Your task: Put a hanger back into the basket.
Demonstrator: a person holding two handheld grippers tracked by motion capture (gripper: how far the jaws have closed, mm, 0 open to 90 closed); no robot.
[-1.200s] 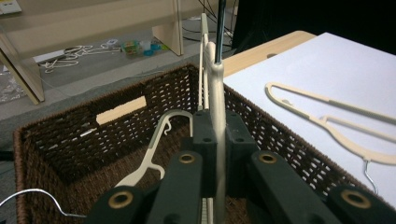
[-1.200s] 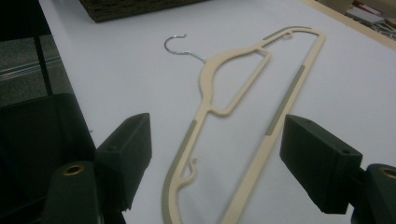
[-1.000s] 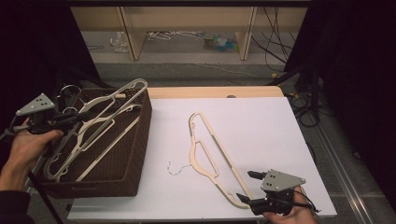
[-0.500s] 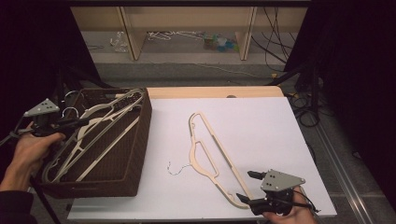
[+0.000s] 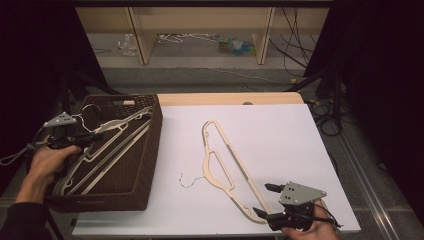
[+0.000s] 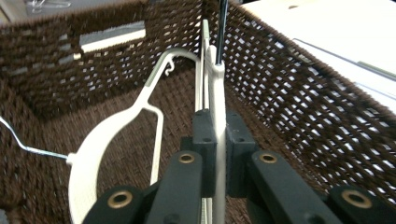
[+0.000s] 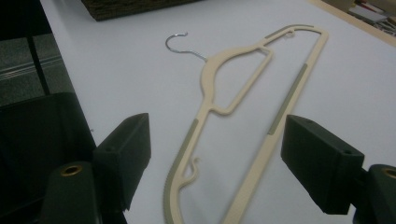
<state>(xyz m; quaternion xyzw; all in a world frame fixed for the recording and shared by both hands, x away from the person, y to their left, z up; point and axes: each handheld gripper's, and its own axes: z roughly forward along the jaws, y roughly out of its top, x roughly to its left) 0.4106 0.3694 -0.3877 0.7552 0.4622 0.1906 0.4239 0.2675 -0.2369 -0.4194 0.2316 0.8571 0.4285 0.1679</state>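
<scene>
High view: left gripper (image 5: pixel 95 136) is holding a hanger (image 6: pixel 217 112) inside the basket (image 5: pixel 145 165), fingers (image 6: pixel 205 140) pinching its flat bar among several hangers lying there. Right gripper (image 5: pixel 267 201) is waiting over the tabletop (image 5: pixel 300 140), fingers spread around the last hanger's (image 5: pixel 225 165) lower end. Judged: mostly done; one hanger left to collect.

Basket (image 5: pixel 145 150) left on table (image 5: pixel 300 140), hangers (image 5: pixel 107 145) inside; one hanger (image 5: pixel 225 165) right of basket.
</scene>
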